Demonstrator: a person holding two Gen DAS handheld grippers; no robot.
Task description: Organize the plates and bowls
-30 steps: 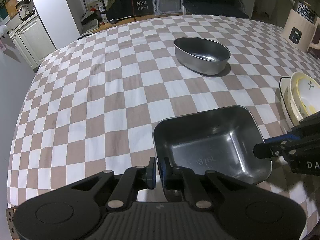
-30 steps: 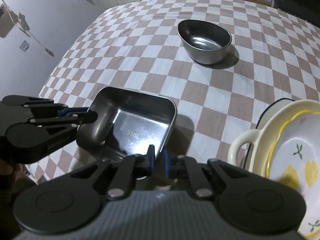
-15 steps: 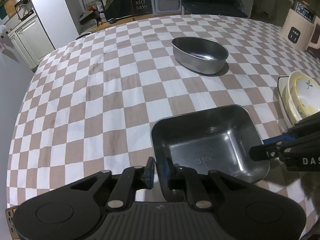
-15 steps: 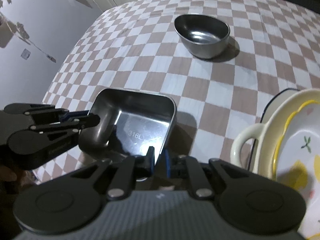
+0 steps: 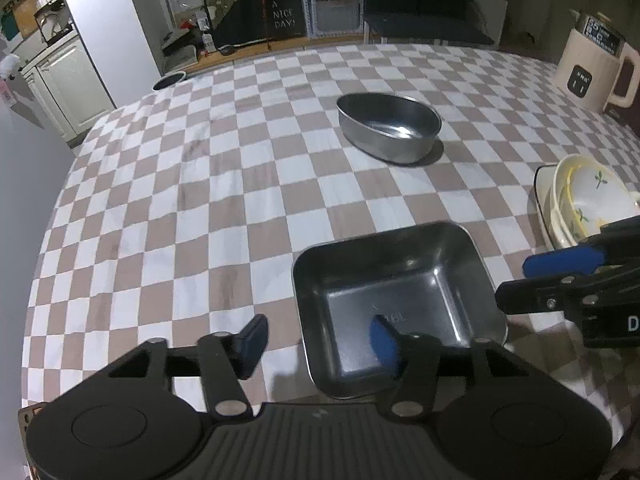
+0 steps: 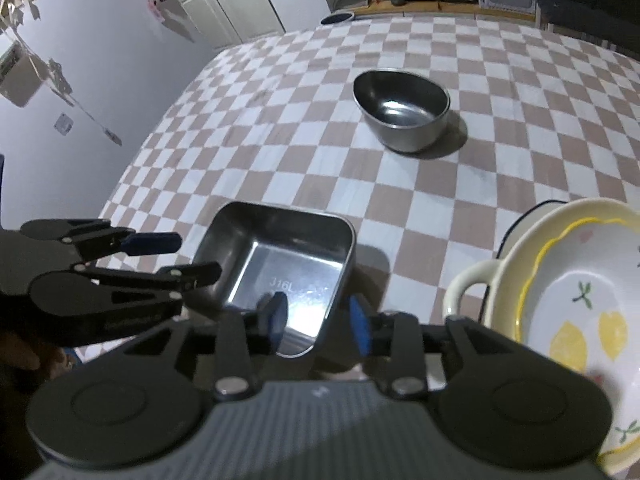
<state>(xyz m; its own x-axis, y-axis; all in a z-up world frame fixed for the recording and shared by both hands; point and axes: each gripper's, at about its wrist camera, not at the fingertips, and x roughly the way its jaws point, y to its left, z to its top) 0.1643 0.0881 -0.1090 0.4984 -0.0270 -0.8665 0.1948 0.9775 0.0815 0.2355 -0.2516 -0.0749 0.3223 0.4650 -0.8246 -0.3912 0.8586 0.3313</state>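
Your left gripper [image 5: 318, 340] and right gripper [image 6: 318, 322] have just been opening; each straddles a rim of the square steel tray [image 5: 394, 292] near the table's [image 5: 208, 200] front edge, gripping nothing.

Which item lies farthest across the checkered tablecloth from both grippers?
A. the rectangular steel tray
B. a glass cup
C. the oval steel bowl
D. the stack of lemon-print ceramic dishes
C: the oval steel bowl sits alone mid-table, well beyond the rectangular steel tray at the grippers and the ceramic stack at the side.
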